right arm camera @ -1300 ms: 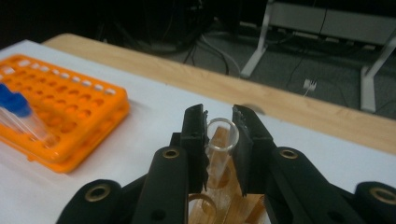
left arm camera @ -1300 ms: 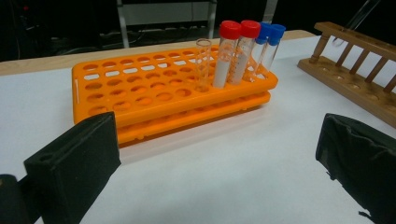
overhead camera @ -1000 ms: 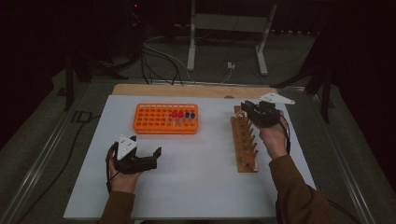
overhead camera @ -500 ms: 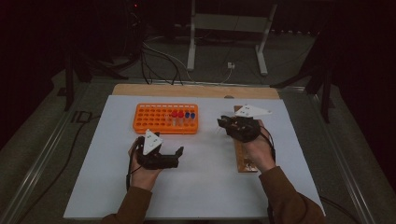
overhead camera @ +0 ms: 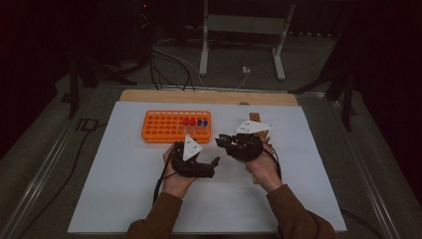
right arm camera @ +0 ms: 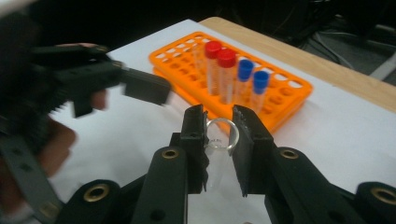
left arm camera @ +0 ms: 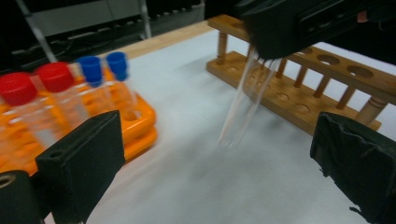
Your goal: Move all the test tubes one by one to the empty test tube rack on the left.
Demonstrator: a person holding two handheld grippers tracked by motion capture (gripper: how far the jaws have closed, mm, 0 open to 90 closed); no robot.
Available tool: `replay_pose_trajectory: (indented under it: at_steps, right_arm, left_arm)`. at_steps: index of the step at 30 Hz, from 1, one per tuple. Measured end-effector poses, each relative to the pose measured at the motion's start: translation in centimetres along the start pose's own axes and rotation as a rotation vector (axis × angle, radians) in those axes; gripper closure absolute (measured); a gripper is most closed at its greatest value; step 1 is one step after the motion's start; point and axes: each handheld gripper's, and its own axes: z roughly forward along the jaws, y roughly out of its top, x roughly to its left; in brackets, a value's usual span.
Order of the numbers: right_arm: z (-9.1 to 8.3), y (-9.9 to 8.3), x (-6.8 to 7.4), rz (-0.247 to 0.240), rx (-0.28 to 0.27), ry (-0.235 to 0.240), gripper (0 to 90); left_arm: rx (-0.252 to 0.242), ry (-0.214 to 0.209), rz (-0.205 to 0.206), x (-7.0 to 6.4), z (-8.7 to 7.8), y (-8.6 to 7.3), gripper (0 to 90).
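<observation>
In the high view, bare white bench (overhead camera: 114,199) fills the lower left, clear to its edge. The orange rack (overhead camera: 164,127) sits upper centre-left, holding red- and blue-capped tubes. Just below it at frame centre, the left tool (overhead camera: 215,163) hovers with jaws spread wide, holding nothing. Right of it, the right tool (overhead camera: 221,141) pinches a clear glass tube (left arm camera: 243,100), which hangs tilted above the bench. The wooden rack (left arm camera: 299,79) lies behind it. No writing is legible.
</observation>
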Motion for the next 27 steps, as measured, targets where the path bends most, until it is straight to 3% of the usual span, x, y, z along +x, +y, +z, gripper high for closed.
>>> replay_pose_trajectory:
  at_steps: [3,8,12,18,24,27]
  right_arm:
    - [0.28,-0.04,0.37,0.004,0.003,0.021,75.6]
    - [0.48,-0.01,0.78,0.000,0.006,0.042,75.6]
    - [0.57,-0.03,0.95,-0.002,0.011,0.051,75.7]
    - [0.72,-0.12,0.95,-0.002,0.013,0.059,75.7]
    - [0.66,-0.13,0.87,0.008,0.006,0.061,75.0]
    - [0.39,-0.11,0.81,0.010,-0.017,0.069,63.7]
  left_arm:
    - [0.004,0.006,0.018,-0.51,0.46,0.11,9.6]
    - [-0.036,-0.007,0.042,-0.89,0.32,0.19,41.4]
    - [-0.056,-0.016,0.048,-0.95,0.10,0.22,58.8]
    - [-0.062,-0.038,0.035,-0.69,-0.05,0.23,71.5]
    - [-0.066,-0.045,0.047,-0.85,0.01,0.21,75.6]
    - [-0.064,-0.042,0.048,-0.83,0.05,0.18,75.7]
